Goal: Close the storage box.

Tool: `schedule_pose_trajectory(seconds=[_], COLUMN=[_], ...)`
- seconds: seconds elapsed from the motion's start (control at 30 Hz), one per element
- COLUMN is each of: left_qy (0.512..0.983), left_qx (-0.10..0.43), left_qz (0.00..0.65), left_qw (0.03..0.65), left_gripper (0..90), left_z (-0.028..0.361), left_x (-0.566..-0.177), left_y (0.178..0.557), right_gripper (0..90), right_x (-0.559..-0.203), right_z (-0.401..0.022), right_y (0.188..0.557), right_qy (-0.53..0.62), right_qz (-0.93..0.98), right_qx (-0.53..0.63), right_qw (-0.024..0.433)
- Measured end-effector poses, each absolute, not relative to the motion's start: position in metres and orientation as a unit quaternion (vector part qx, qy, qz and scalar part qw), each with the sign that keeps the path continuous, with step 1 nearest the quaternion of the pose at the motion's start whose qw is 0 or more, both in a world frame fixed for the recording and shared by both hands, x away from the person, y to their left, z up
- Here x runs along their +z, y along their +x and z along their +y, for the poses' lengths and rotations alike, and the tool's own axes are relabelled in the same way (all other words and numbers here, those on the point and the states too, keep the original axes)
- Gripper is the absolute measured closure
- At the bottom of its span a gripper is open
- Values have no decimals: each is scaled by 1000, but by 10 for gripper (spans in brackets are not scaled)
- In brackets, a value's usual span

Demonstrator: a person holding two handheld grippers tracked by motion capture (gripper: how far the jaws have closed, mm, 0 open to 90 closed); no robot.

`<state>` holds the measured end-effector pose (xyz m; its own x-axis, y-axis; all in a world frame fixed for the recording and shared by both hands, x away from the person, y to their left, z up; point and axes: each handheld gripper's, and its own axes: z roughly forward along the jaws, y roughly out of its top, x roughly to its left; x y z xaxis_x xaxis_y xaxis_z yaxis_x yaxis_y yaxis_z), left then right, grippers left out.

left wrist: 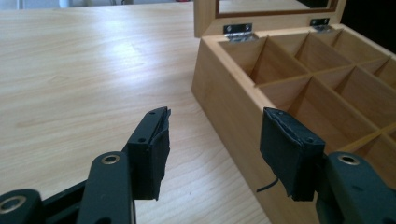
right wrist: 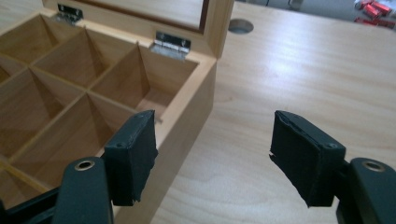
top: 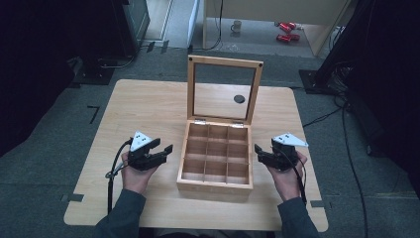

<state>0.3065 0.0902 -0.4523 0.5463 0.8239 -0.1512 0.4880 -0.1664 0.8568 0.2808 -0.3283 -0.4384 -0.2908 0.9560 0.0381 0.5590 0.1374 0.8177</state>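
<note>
At table centre from above: wooden box [top: 216, 158] with nine empty compartments, glass lid [top: 224, 88] propped upright at 12 o'clock, flanked by left gripper [top: 159, 149] at 9 and right gripper [top: 264, 153] at 3, likely staged to reach its sides. Along the left gripper view: jaws wide, empty, box wall at 2 o'clock. Along the right gripper view: jaws wide, nothing held, straddling the box's near wall [right wrist: 187, 119], hinges [right wrist: 172, 44] at 11.
</note>
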Motion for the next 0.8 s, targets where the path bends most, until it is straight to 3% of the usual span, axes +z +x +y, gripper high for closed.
schedule_pose_trajectory(seconds=[0.8], left_qy=[746], left_qx=[191], left_qz=[427], left_qw=[475], left_gripper=[435], left_z=[79], left_x=[-424], left_y=[340], right_gripper=[310], right_x=[-408], right_z=[-315], right_y=[314], right_qy=[514], right_qz=[712], right_qx=[383], right_qw=[286])
